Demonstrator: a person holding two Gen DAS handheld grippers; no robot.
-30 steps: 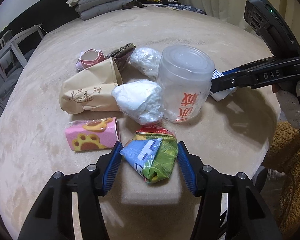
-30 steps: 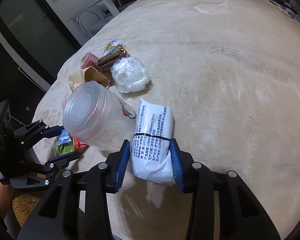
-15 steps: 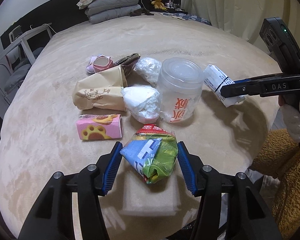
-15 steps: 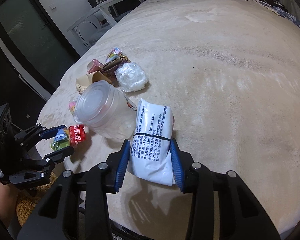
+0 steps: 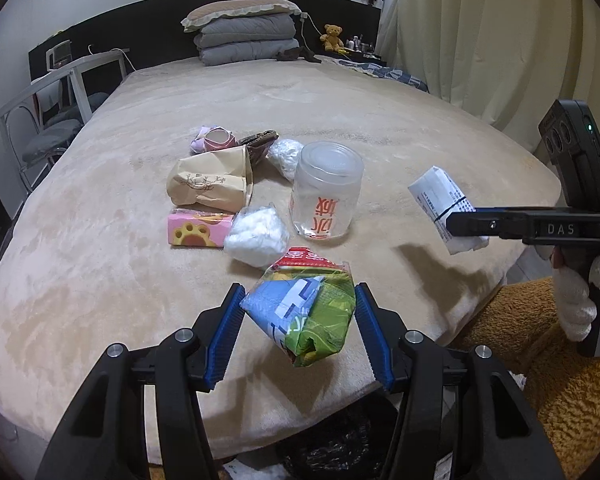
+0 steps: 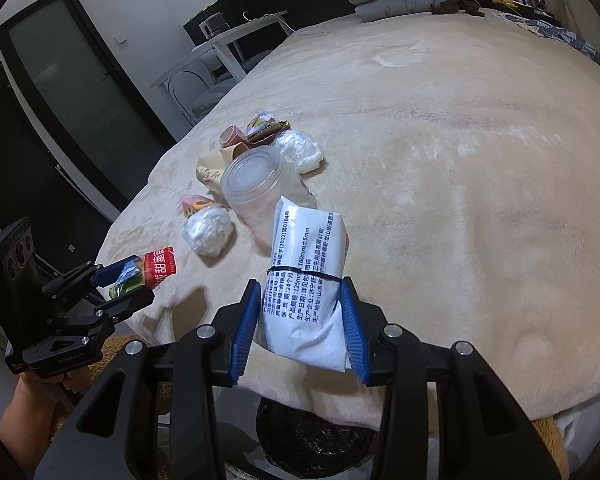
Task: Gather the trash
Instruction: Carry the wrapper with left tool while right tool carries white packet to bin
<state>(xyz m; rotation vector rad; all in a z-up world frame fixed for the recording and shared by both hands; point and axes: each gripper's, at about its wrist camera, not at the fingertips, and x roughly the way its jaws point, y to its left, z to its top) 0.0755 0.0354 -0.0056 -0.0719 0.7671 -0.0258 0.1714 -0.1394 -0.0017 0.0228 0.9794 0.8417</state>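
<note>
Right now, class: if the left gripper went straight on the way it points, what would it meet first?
Probably the white crumpled plastic bag just beyond the snack packet the left gripper holds; depth is hard to judge.

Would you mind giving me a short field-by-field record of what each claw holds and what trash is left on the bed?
left claw: shut on snack wrapper, lifted off the bed
right claw: shut on white packet, lifted off the bed
left on bed: jar, paper bag, pink carton, two white wads, small items behind
bin bag: dark, on the floor below the bed edge
</note>
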